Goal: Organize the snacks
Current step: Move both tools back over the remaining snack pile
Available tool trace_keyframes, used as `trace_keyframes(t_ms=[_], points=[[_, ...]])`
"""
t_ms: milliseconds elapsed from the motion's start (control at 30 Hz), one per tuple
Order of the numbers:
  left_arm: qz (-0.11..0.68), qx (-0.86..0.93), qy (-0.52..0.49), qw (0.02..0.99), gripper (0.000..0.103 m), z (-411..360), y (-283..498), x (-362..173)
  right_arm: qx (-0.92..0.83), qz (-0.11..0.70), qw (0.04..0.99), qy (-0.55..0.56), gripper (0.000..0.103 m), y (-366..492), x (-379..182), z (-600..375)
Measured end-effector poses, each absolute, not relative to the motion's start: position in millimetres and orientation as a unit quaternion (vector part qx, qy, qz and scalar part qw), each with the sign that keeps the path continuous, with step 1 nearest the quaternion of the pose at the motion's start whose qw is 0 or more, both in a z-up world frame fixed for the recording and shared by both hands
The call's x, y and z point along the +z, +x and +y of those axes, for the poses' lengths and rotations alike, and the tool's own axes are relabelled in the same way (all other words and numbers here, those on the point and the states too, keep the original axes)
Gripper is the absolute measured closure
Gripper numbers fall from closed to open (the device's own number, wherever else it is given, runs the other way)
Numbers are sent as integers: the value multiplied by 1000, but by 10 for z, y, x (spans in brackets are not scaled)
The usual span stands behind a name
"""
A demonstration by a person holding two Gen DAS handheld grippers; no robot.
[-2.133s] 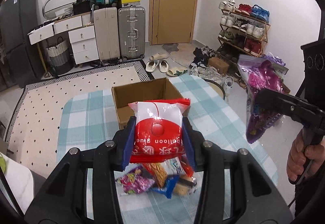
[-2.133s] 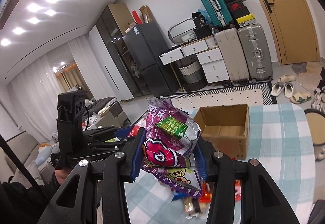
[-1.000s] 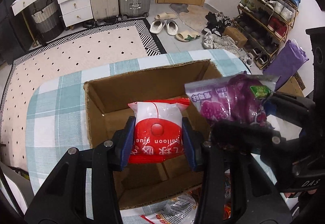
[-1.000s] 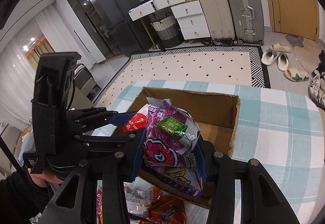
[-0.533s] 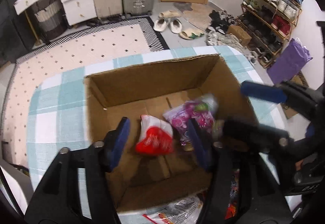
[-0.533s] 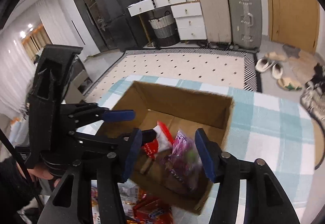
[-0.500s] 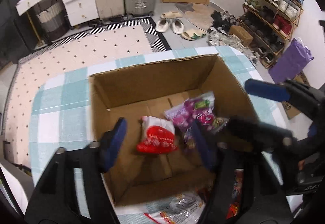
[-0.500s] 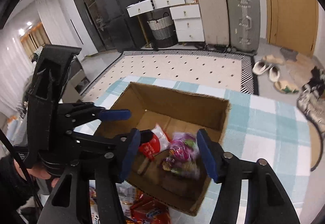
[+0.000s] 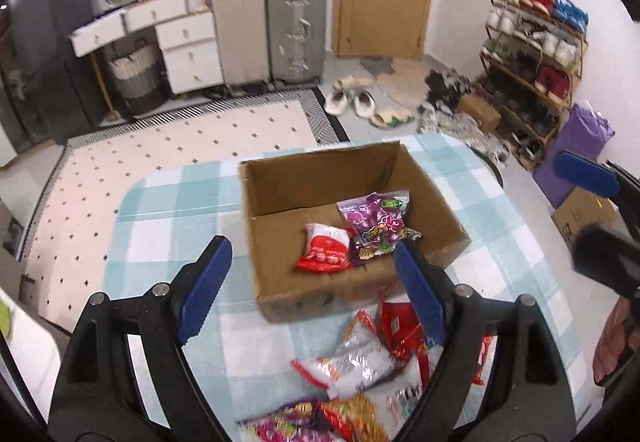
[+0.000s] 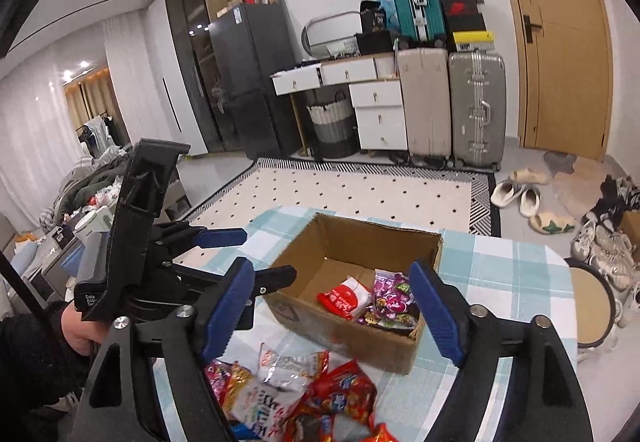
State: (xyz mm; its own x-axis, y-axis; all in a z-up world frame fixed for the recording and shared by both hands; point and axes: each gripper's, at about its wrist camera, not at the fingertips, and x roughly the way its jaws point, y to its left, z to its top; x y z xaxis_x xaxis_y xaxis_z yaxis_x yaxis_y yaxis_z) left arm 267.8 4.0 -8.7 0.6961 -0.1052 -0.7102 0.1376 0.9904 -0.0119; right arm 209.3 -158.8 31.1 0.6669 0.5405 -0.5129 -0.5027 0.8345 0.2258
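Left tool (image 9: 312, 290): blue-padded jaws spread wide, holding nothing, hovering over the near edge of the open brown cardboard box (image 9: 280, 290). Right tool (image 10: 332, 306): jaws likewise wide apart and empty; its own body blocks the lower corners of the right wrist view.

The box stands on the teal-and-white checked surface (image 9: 160, 209). Inside, on the floor of the box, a red-and-white snack packet (image 9: 326, 252) lies at the 9 o'clock side, touching a purple foil snack bag (image 9: 378, 226) at the 3 o'clock side. Print on both is too small to read.

At 6 o'clock of the box, a loose pile of mixed snack packets (image 9: 360, 374) lies on the surface, blurred and partly hidden behind the tool fingers; the lower ones are cut off by the frame edge. Red, silver and pink wrappers can be told apart; lettering is illegible.

In the right wrist view the left tool's black body (image 10: 136, 242) covers the surface's 9 o'clock side. A small white label on it shows "Data", the rest unclear.

Beyond the surface: a dotted cream rug (image 9: 180, 145), a silver hard-shell suitcase (image 9: 296, 29), a wooden shoe rack (image 9: 532, 69).
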Motion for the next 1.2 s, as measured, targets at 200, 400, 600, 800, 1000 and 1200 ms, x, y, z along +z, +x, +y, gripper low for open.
trace_keyframes(t_ms=[200, 400, 600, 800, 1000, 1200], points=[[316, -54, 16, 947, 0, 138, 1954, 196, 287, 240, 927, 34, 11, 1432, 460, -1642], [279, -54, 20, 959, 0, 129, 1274, 337, 280, 204, 938, 35, 6, 899, 418, -1639], [232, -24, 60, 971, 0, 28, 578, 350, 258, 182, 948, 37, 0, 473, 272, -1659], [251, -30, 18, 967, 0, 164, 259, 252, 246, 199, 948, 29, 0, 239, 9, -1636], [251, 7, 30, 968, 0, 287, 41, 34, 236, 216, 946, 46, 0, 99, -241, -1764], [274, 0, 16, 961, 0, 390, -53, -255, 223, 243, 942, 56, 0, 35, -503, -1854]])
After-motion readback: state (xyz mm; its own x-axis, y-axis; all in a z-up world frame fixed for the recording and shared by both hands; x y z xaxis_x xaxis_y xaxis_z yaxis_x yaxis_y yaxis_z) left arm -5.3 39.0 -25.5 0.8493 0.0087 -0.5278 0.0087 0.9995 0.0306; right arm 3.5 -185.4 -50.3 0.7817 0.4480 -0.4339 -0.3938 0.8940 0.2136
